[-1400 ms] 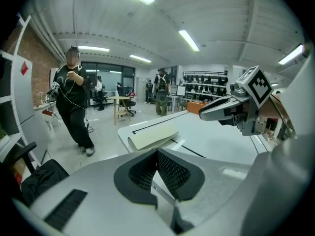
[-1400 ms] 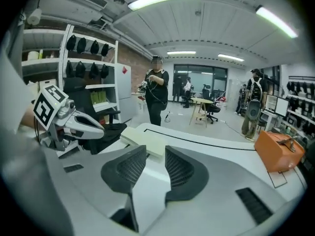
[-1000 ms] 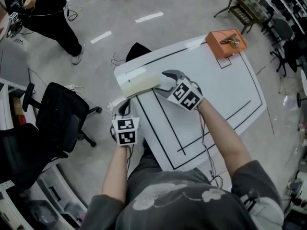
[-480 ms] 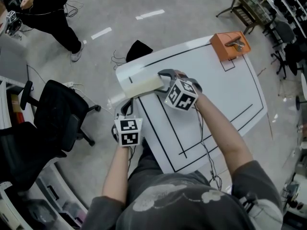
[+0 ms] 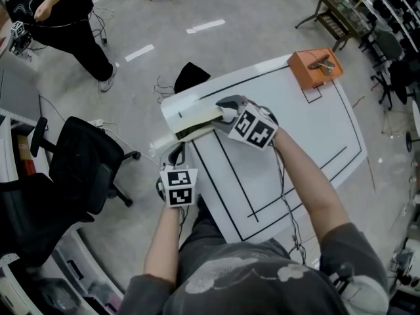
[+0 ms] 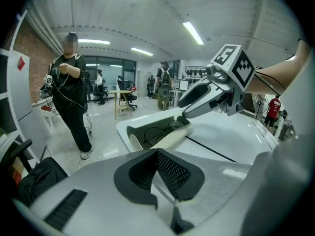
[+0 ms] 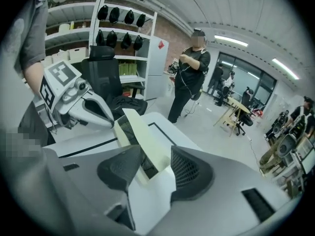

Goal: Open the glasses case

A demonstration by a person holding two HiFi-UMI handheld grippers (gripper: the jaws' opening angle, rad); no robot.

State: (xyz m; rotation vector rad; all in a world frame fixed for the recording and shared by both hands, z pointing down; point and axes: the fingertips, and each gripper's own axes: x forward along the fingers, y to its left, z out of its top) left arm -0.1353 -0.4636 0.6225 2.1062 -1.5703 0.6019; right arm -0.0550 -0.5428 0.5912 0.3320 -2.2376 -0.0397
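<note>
The cream glasses case (image 5: 193,120) lies at the white table's near left corner. Its lid is raised a little and the dark inside shows. In the left gripper view the glasses (image 6: 160,129) lie in the case (image 6: 170,139). My right gripper (image 5: 222,110) is at the case's right end, jaws closing, with the end of the lid (image 7: 140,132) filling the gap between its pads. My left gripper (image 5: 174,148) is at the case's near left end. Its pads (image 6: 182,173) stand almost together, with a thin pale edge of the case between them.
The case sits close to the edge of the white table (image 5: 295,130), which has black lines on it. An orange box (image 5: 314,63) with a metal piece on top stands at the far right corner. A black office chair (image 5: 82,156), a black bag (image 5: 190,74) and a standing person (image 5: 59,12) are on the floor side.
The case was shut and flat; now its lid is tilted up and the dark inside shows. My right gripper has shifted a little at the lid. My left gripper has stayed put.
</note>
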